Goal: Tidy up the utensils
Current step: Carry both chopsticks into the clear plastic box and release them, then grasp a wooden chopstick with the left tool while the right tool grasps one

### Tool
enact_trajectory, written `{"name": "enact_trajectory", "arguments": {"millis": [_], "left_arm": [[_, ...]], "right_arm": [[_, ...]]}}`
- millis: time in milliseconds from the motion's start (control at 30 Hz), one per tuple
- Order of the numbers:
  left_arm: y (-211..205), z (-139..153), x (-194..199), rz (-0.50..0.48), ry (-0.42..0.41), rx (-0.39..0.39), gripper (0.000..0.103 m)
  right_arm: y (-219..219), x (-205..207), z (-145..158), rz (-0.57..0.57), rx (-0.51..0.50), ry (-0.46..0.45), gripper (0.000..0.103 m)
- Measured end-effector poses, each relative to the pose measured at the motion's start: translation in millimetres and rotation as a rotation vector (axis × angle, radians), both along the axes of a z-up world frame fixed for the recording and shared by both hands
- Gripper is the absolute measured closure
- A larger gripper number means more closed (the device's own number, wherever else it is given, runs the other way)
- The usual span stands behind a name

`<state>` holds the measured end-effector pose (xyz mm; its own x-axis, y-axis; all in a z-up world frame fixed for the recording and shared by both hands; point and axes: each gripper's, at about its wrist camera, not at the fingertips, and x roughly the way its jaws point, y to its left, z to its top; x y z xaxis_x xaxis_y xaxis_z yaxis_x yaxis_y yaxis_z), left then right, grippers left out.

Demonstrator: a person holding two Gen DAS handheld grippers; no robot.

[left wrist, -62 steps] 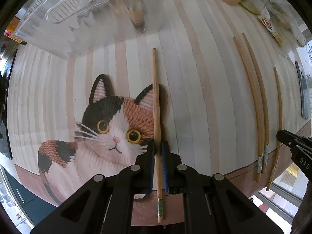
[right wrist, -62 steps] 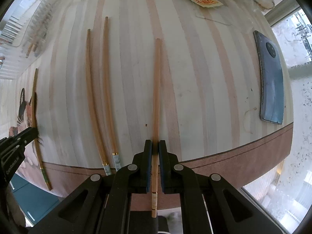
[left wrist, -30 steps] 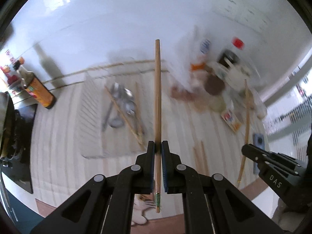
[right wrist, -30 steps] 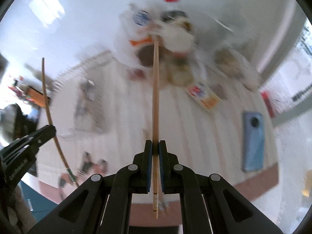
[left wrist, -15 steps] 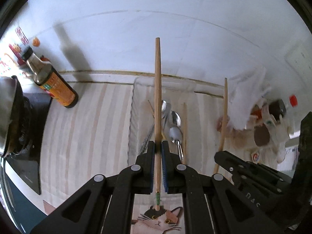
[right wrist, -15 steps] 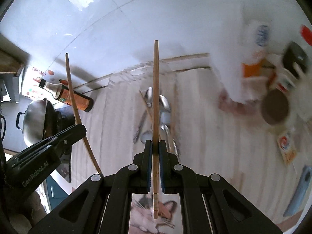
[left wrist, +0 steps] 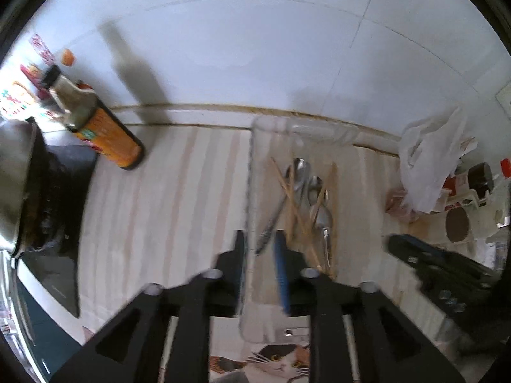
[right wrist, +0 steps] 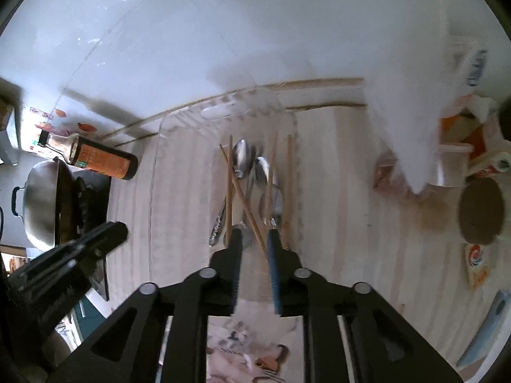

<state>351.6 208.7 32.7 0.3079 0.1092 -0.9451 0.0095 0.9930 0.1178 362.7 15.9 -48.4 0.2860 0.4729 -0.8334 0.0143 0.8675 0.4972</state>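
— What did the utensils look like from where you sat?

— I saw them lying together in a clear plastic tray (left wrist: 252, 172) on the striped counter (left wrist: 159, 198), close to the white wall. The wooden chopsticks (right wrist: 289, 188) were thin and pale brown; some lay straight along the tray, others crossed at an angle over the metal spoons (right wrist: 241, 158). The spoons were shiny, their bowls pointing toward the wall, and a darker patterned handle lay along their left side.

— And your tongs?

— I had the left gripper (left wrist: 259, 257) above the tray's near left edge with its jaws apart and nothing between them. The right gripper (right wrist: 254, 244) hung over the near end of the pile, also spread and empty. Both views were blurred, so I couldn't make out finer detail on the chopstick ends.

— Anything else around?

— A sauce bottle (left wrist: 95, 127) with an orange label stood left of the tray, beside a wok (right wrist: 44, 201) on the stove. To the right I saw a white plastic bag (left wrist: 428, 162) and some containers, and the cat-print mat (left wrist: 281, 364) sat below the left gripper.
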Motion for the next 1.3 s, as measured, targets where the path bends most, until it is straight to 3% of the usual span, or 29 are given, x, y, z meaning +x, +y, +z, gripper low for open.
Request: {"name": "enact_trajectory", "arguments": {"millis": [33,167,267,300,367,433,633,700,800,933,967,1000,1300], "left_arm": [[0.0,4.4,-6.6,0.001,-0.031,0.02,0.058],[-1.9,17.8,-34.4,0.009,-0.148,0.055,0.033],[-6.2,20.1,-52.9,0.022,-0.215,0.06,0.004],[-9.1,18.6,-61.1,0.022,-0.233,0.055,0.0],[-17.1,12.5,-72.8,0.009,-0.242,0.072,0.0],[-26.3,4.4,-82.2,0.001,-0.244,0.091,0.0],[-54.0,-35.0,-116.4,0.01,-0.196,0.149,0.0],[-62.5,-49.8,-126.2,0.004,-0.171,0.172,0.0],[-74.5,-66.8,-140.0,-0.013,-0.148,0.206,0.0],[-94.0,-83.6,-155.2,-0.049,-0.134,0.262,0.0],[-99.0,-86.9,-157.9,-0.06,-0.123,0.264,0.0],[-107.7,-91.9,-162.5,-0.081,-0.107,0.256,0.0],[-186.2,-145.3,-190.3,-0.287,0.081,0.181,0.0]], "right_arm": [[-5.7,-6.2,2.3,-0.011,-0.005,-0.009,0.079],[-43.0,-47.4,10.2,-0.078,-0.039,-0.056,0.064],[-75.1,-85.3,7.2,-0.145,-0.088,-0.079,0.056],[-82.7,-94.8,5.0,-0.161,-0.098,-0.088,0.054],[-102.8,-122.2,-4.8,-0.204,-0.143,-0.113,0.044],[-115.7,-140.8,-18.5,-0.228,-0.176,-0.107,0.041],[-130.6,-182.6,-97.5,-0.213,-0.144,0.076,0.042],[-125.3,-191.0,-121.1,-0.195,-0.132,0.121,0.055],[-113.3,-198.5,-150.6,-0.164,-0.125,0.163,0.066],[-103.1,-203.7,-165.8,-0.135,-0.17,0.152,0.081],[-102.3,-204.6,-167.3,-0.123,-0.196,0.158,0.093],[-103.7,-205.7,-168.2,-0.123,-0.198,0.161,0.096],[-173.5,-237.6,-180.0,-0.235,-0.25,0.216,0.096]]}}
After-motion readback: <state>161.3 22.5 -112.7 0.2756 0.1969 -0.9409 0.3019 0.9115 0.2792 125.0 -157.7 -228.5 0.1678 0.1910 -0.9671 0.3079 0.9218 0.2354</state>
